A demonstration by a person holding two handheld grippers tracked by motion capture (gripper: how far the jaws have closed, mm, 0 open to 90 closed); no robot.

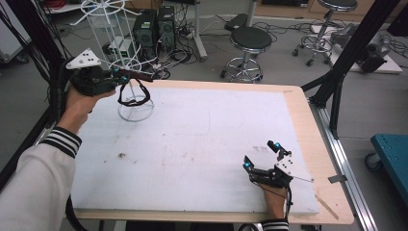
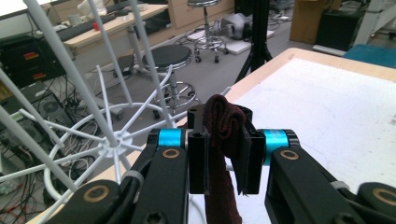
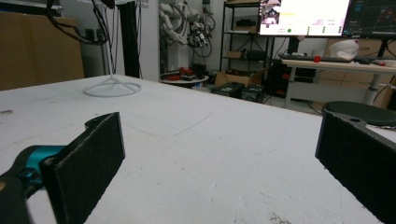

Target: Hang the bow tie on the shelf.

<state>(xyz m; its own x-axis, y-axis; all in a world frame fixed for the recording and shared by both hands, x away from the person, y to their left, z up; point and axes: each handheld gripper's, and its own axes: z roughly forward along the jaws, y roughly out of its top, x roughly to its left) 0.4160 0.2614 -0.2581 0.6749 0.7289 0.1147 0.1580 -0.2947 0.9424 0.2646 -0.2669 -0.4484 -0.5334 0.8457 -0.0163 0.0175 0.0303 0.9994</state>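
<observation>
- Clamping a dark maroon strap between closed jaws, left gripper, pads pressed on the folded fabric from both sides.
- Seen from the high view: left gripper raised at the table's far left corner, the strap drooping from the jaws in a dark loop over the ring base of a white wire rack.
- Revealed in the left gripper view alone: the strap's nap and fold, bunched above the pads with an end hanging below; the rack's hub and spokes just left of the jaws, slanted white rods crossing in front.
- Whether strap touches rack: cannot tell.
- Resting low at the table's near right, right gripper, jaws spread wide, nothing between.
- Shown from the right gripper view: two black pads far apart over the bare white table cover, the rack's base well away at the far side.
- Added by the high view only: wooden table edge around the white cover, a striped sleeve on the left forearm, a round stool on the floor beyond.
</observation>
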